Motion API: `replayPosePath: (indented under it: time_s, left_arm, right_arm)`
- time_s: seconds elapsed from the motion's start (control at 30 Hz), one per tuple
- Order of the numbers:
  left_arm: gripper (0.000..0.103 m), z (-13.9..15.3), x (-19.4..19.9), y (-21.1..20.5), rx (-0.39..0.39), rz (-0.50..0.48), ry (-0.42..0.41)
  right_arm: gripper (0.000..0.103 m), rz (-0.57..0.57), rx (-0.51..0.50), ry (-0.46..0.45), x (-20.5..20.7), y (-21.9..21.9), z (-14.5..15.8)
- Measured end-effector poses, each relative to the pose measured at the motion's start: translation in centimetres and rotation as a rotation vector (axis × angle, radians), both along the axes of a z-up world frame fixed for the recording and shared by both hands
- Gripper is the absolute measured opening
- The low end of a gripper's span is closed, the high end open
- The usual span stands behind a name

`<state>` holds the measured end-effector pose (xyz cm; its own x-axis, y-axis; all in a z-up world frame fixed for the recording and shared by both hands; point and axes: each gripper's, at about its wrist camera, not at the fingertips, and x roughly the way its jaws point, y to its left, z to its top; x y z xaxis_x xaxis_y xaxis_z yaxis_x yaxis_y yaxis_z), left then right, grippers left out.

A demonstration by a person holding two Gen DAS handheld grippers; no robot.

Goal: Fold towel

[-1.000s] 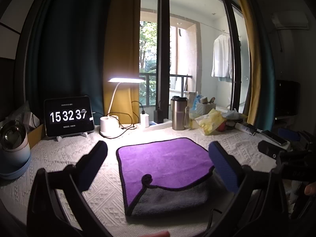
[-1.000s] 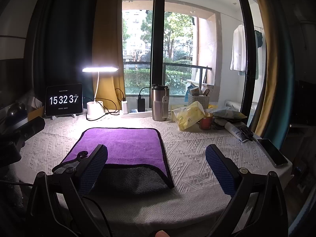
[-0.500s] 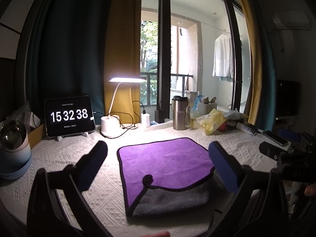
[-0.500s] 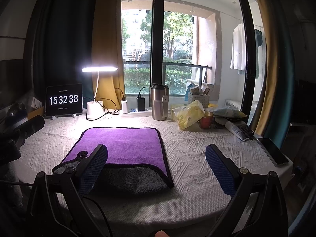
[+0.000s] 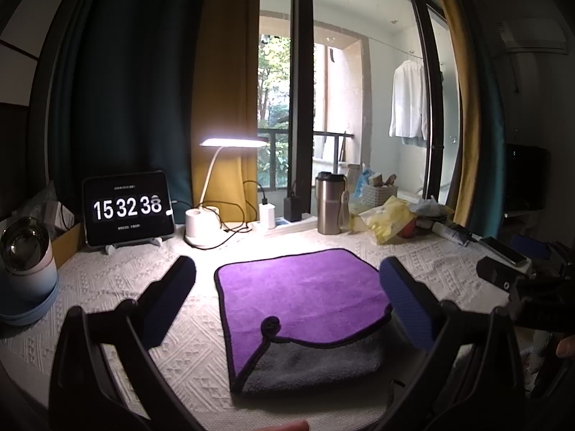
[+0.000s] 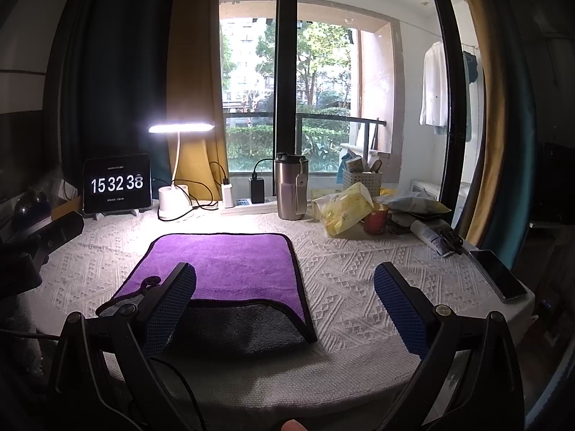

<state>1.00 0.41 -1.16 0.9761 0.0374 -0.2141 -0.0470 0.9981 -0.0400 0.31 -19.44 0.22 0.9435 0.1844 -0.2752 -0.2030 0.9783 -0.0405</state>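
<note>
The left tool (image 5: 287,294) is hanging released above the counter (image 5: 107,287), its two blue pads spread wide to either side of the towel (image 5: 302,287) and touching nothing. The right tool (image 6: 284,298) is likewise hanging released, its pads well apart, with the left pad over the towel's near left part and the right pad over bare cloth at about 4 o'clock from it. Both seem to be waiting wide so that either can drop onto an edge.

The towel is lying flat near the front of the counter, purple side up, with its near edge turned back so that a grey band (image 6: 237,327) is showing at 6 o'clock. A small hanging loop (image 5: 270,323) is sitting at the fold's left end. This looks like a partial first fold, so most of the work is probably remaining.

At 12 o'clock from the towel a steel tumbler (image 6: 291,186) and a lit desk lamp (image 6: 179,133) are standing well apart from it. A tablet clock (image 6: 116,184) is showing at 10 o'clock, and a phone (image 6: 499,276) is lying near the counter's edge at 3 o'clock, out of the folding path.
</note>
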Motion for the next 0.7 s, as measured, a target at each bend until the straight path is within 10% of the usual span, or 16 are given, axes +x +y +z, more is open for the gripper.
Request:
replayPosePath:
  time_s: [0.37,0.7]
  left_arm:
    - [0.102,-0.9,1.7,0.1,0.018,-0.003,0.088]
    - [0.102,-4.9,6.4,0.0,0.02,-0.053,0.336]
  right_arm:
    - [0.101,0.04,0.003,0.023,1.6,0.2,-0.1]
    - [0.099,0.114,-0.006,0.127,5.5,0.7,-2.3]
